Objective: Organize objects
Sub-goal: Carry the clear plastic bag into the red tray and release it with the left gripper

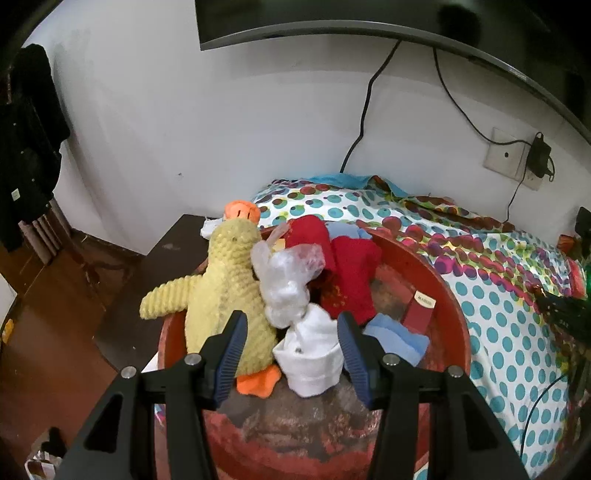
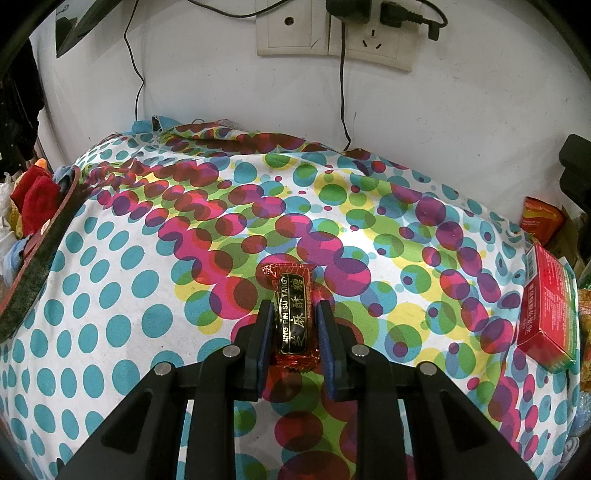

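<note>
In the left wrist view a red basin (image 1: 424, 266) holds a yellow plush duck (image 1: 229, 291), a crumpled clear plastic bag (image 1: 288, 280), red cloth (image 1: 347, 273), a white cloth (image 1: 314, 354), blue cloths (image 1: 399, 336) and a small red box (image 1: 419, 310). My left gripper (image 1: 291, 332) is open and empty, just above the white cloth. In the right wrist view my right gripper (image 2: 295, 321) is shut on a red wrapped candy (image 2: 293, 314) with a black label, on the dotted cloth (image 2: 147, 295).
The basin's rim (image 2: 40, 258) shows at the left of the right wrist view. A red box (image 2: 550, 310) and snack packets (image 2: 539, 218) lie at the cloth's right edge. Wall sockets with cables (image 2: 332, 33) are behind. A dark table (image 1: 155, 266) stands left of the basin.
</note>
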